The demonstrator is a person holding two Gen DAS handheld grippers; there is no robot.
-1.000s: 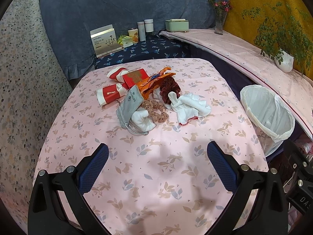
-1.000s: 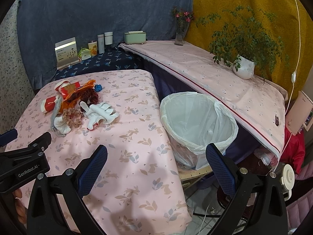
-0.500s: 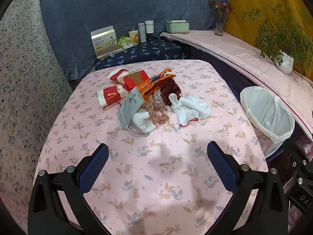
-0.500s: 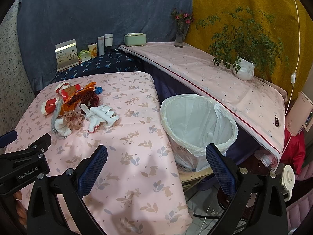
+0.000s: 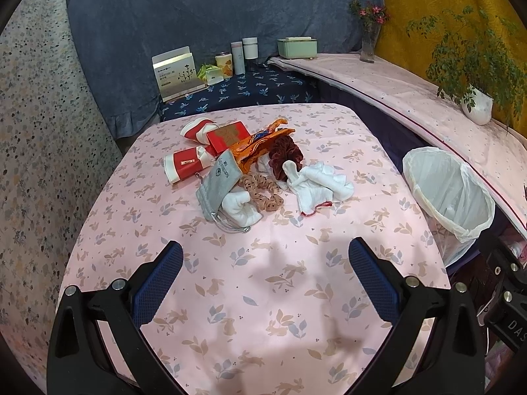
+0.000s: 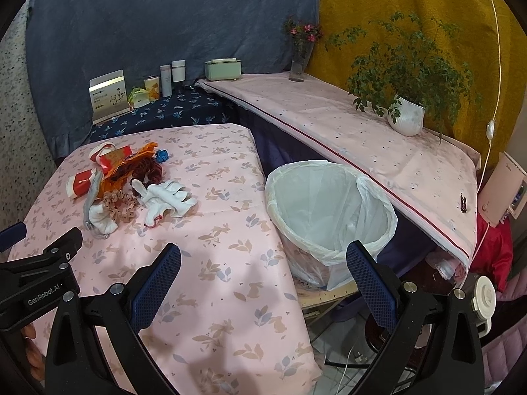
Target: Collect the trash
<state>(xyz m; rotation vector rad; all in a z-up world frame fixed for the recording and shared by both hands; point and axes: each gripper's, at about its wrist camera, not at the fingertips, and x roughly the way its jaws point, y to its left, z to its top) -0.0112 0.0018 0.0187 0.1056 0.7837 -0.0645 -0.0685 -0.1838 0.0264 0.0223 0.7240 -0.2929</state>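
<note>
Comparing with the earlier frames, the pile on the table (image 5: 263, 296) sits slightly lower and nearer in the left wrist view, so the left gripper (image 5: 265, 273) has eased forward a little; nothing on the cloth has moved. Both grippers hover above the pink cloth with jaws spread wide and nothing between them; the right gripper (image 6: 263, 273) hangs over the table's right edge, next to the bin (image 6: 329, 210).

The trash lies in a heap toward the far middle of the table: red and white packets (image 5: 186, 164), a red box (image 5: 227, 136), an orange wrapper (image 5: 260, 146), a grey pouch (image 5: 220, 179), a dark red scrunchie (image 5: 285, 158), a tan scrunchie (image 5: 263, 191) and white gloves (image 5: 319, 181), all touching or overlapping. A small blue item (image 6: 162, 155) lies just behind the heap.

The bin, lined with a white bag, stands on the floor just beside the table's right edge. Behind, a shelf holds a card stand (image 5: 176, 74), jars (image 5: 243, 52), a green box (image 5: 296, 47), a flower vase (image 5: 367, 46) and a potted plant (image 5: 477, 108). Bare cloth lies between the grippers and the heap.
</note>
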